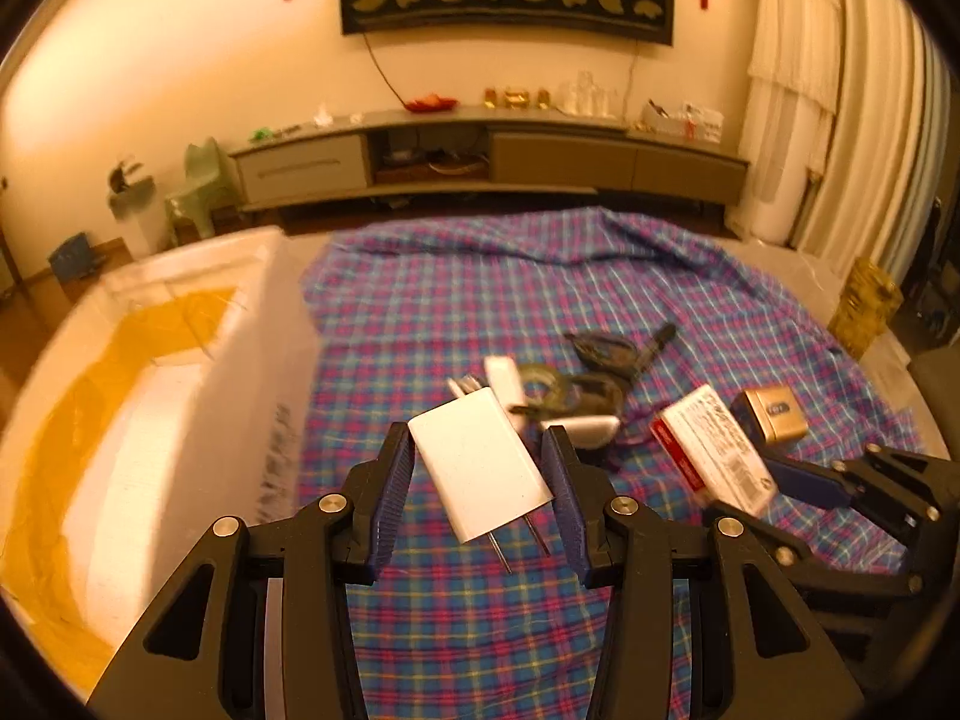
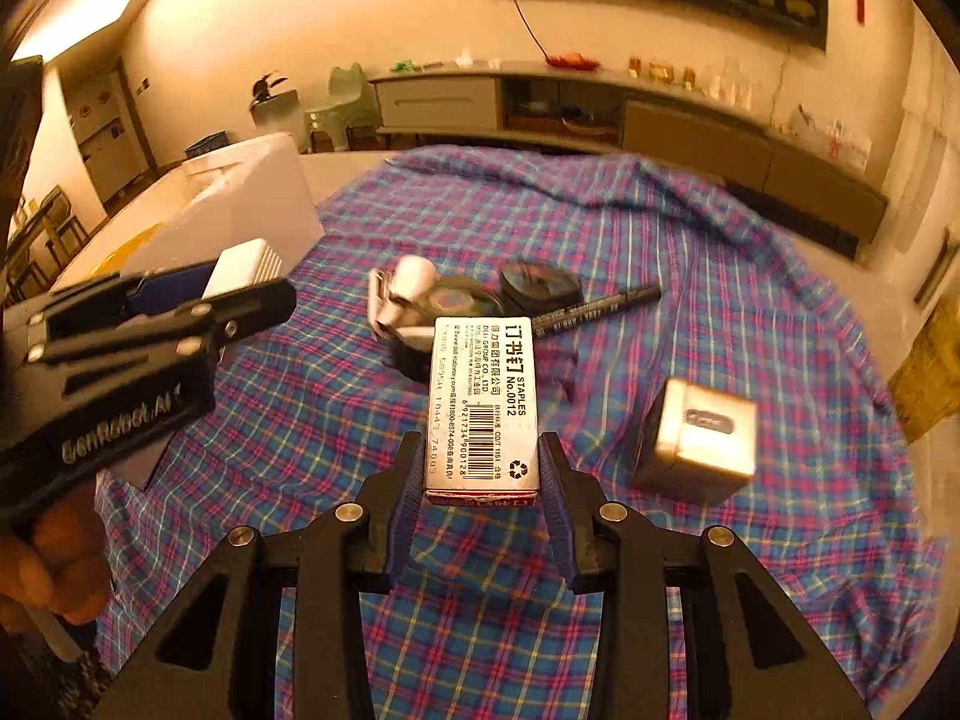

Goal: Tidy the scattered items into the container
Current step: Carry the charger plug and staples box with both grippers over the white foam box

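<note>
Both tools are loaded and lifted above the plaid cloth. The left gripper is clamped on a white charger, held tilted with its prongs pointing back toward the camera. The right gripper is closed on a staples box by its near end. The white container stands at the left, beside the cloth. The step in hand appears to be the carry. Next, each load needs swinging left over the rim before release (pen, gold tin and a small heap remain on the cloth).
</note>
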Demonstrator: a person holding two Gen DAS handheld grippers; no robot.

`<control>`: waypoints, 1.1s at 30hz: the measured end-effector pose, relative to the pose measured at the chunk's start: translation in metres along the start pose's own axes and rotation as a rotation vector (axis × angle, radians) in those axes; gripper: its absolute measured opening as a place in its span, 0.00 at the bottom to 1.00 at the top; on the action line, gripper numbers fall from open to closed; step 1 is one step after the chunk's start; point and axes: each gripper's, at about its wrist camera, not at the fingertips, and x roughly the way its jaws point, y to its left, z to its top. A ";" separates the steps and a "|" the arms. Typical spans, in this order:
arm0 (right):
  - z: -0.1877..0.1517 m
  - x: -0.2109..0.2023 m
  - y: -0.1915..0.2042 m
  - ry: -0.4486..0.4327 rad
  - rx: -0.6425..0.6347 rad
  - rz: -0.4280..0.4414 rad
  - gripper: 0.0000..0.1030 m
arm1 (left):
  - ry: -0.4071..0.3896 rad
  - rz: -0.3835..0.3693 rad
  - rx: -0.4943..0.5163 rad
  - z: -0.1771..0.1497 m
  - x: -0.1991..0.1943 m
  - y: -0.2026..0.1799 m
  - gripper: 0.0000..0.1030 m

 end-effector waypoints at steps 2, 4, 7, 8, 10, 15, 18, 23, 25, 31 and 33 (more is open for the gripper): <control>0.000 -0.010 0.010 -0.029 -0.042 -0.012 0.38 | -0.015 0.033 -0.008 0.003 -0.008 0.007 0.45; -0.001 -0.018 0.019 -0.045 -0.071 -0.006 0.38 | -0.028 0.064 -0.021 0.006 -0.015 0.018 0.45; -0.003 -0.022 0.027 -0.047 -0.086 0.019 0.38 | -0.043 0.086 -0.050 0.009 -0.024 0.035 0.45; -0.003 -0.023 0.030 -0.046 -0.088 0.029 0.38 | -0.052 0.098 -0.060 0.010 -0.029 0.042 0.45; -0.003 -0.023 0.036 -0.045 -0.090 0.043 0.38 | -0.067 0.120 -0.074 0.010 -0.037 0.053 0.45; -0.004 -0.029 0.058 -0.057 -0.100 0.067 0.38 | -0.115 0.189 -0.093 0.011 -0.059 0.078 0.45; -0.004 -0.031 0.072 -0.060 -0.107 0.076 0.38 | -0.131 0.210 -0.109 0.011 -0.069 0.092 0.45; 0.002 -0.034 0.091 -0.069 -0.125 0.087 0.38 | -0.147 0.223 -0.139 0.011 -0.081 0.111 0.45; 0.005 -0.037 0.098 -0.076 -0.133 0.093 0.38 | -0.147 0.229 -0.152 0.011 -0.083 0.117 0.45; 0.019 -0.040 0.125 -0.087 -0.141 0.134 0.38 | -0.145 0.245 -0.181 0.007 -0.085 0.132 0.45; 0.025 -0.041 0.137 -0.092 -0.153 0.148 0.38 | -0.135 0.247 -0.191 0.005 -0.085 0.138 0.45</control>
